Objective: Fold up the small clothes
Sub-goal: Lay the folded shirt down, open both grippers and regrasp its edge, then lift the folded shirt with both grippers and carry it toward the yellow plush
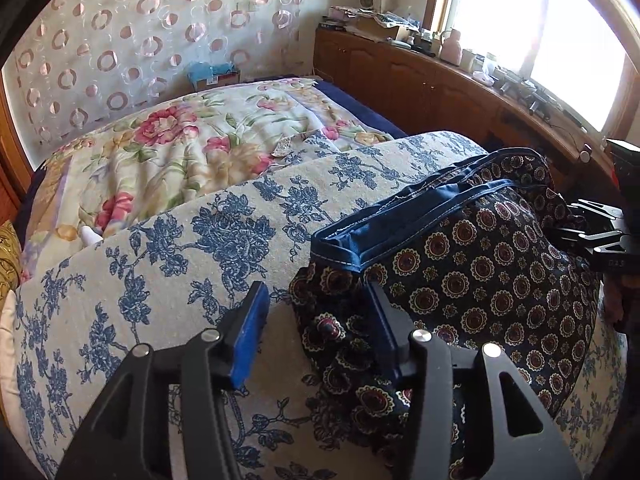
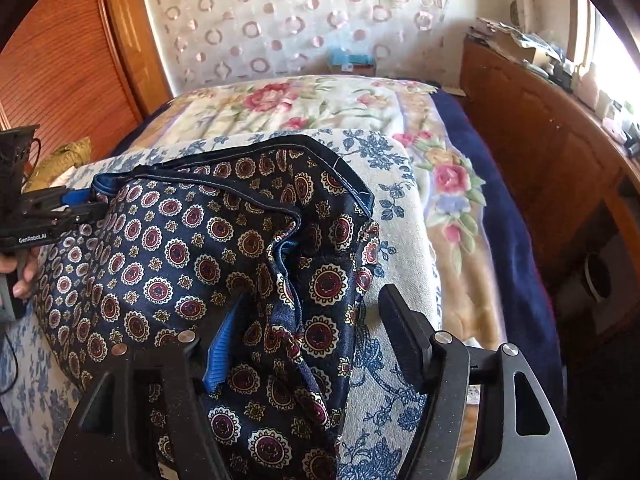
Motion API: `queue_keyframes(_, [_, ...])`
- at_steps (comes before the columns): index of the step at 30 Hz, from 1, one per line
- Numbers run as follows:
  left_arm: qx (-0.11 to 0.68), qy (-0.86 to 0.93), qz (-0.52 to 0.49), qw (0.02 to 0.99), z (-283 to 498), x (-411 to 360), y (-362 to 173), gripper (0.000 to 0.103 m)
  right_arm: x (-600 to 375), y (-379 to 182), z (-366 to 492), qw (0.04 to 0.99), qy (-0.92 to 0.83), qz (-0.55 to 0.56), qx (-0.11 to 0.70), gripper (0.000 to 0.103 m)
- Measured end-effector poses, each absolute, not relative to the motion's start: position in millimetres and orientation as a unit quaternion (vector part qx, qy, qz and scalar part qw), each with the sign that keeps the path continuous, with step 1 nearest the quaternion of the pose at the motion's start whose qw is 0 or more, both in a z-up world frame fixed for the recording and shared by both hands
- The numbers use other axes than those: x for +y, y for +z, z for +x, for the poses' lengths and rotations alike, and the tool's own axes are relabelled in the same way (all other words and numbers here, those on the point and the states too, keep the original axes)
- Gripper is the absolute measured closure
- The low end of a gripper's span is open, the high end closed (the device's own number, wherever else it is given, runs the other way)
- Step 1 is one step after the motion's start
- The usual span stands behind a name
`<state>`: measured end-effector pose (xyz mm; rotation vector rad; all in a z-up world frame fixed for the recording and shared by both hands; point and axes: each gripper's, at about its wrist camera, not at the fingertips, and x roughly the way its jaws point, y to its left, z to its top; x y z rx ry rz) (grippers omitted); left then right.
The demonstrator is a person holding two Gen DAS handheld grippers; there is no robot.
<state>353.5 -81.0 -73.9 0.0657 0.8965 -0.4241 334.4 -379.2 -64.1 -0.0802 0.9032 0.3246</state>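
Note:
A small dark navy garment (image 1: 480,272) with red-and-cream medallions and a blue waistband lies on a white cushion with blue flowers (image 1: 180,256). My left gripper (image 1: 316,312) is open around the garment's left corner, its jaws wide apart with cloth between them. My right gripper (image 2: 312,320) is open around the garment's right edge (image 2: 304,280), where a fold of cloth bunches up between the jaws. Each gripper shows at the edge of the other's view: the right one (image 1: 600,236), the left one (image 2: 52,212).
The cushion rests on a bed with a floral blanket (image 1: 192,148) over a dark blue sheet (image 2: 516,240). A wooden cabinet (image 1: 440,84) with clutter runs under the window on the right. A patterned curtain (image 1: 132,36) hangs behind the bed.

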Motion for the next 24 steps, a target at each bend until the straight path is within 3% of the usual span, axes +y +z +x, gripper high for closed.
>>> queue_keyframes(2, [0.430,-0.206,0.028,0.879,354,-81,-74,0.055,-378,-64,334,0.886,0.160,-0.042,0.433,0.041])
queue_keyframes(3, [0.430,-0.211,0.025,0.877,354,-81,-74,0.057,-378,-65,334,0.885,0.168,-0.041,0.432,0.052])
queue_keyframes(4, [0.430,-0.220,0.025,0.875,354,-82,-74,0.072,-376,-64,333,0.883,0.181,-0.039,0.432,0.062])
queue_keyframes(5, [0.432,-0.226,0.030,0.872,354,-85,-73,0.079,-374,-63,330,0.881,0.186,-0.040,0.433,0.066])
queue_keyframes(7, [0.438,-0.234,0.029,0.867,352,-88,-71,0.099,-369,-63,327,0.878,0.201,-0.043,0.433,0.086])
queue_keyframes(9, [0.429,-0.233,0.037,0.872,345,-92,-65,0.100,-363,-60,321,0.877,0.213,-0.054,0.427,0.091])
queue_keyframes(24, [0.293,-0.189,-0.015,0.937,246,1,33,0.100,-302,24,283,0.911,0.271,-0.045,0.308,0.095])
